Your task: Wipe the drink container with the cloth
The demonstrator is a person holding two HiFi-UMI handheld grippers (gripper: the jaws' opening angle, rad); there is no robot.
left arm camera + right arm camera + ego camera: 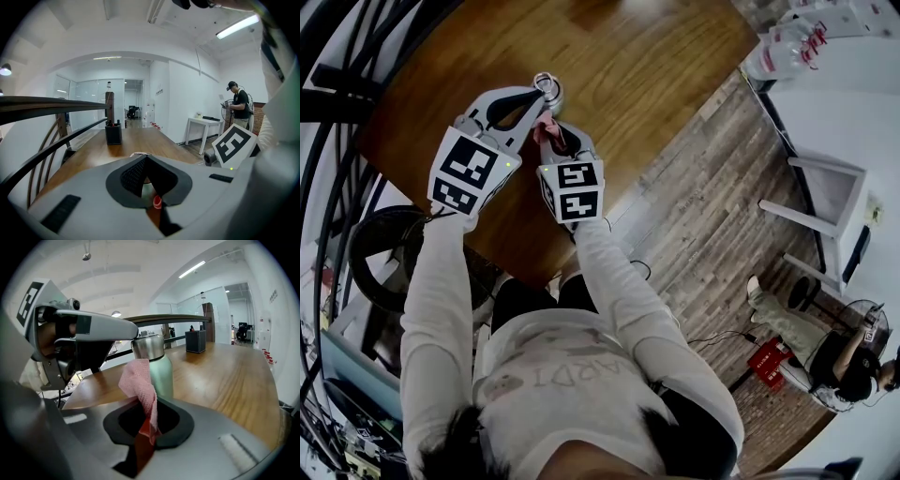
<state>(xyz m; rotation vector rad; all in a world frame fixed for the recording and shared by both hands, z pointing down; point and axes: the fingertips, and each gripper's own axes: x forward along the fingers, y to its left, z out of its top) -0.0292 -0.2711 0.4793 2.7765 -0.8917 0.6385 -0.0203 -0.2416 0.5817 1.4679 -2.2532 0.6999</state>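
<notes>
Held forward side by side, the left gripper (545,93) clamps the drink container (161,373), the right gripper (549,128) pinches the cloth (139,380)

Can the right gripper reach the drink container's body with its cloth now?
Probably yes: the right gripper holds the cloth right beside the drink container, nothing between, and the left gripper holds only its steel top.

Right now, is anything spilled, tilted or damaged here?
Nothing stands out. The drink container stands upright on the table, the left gripper holds its lid, and the right gripper pinches the pink cloth beside it. No spill shows.
</notes>
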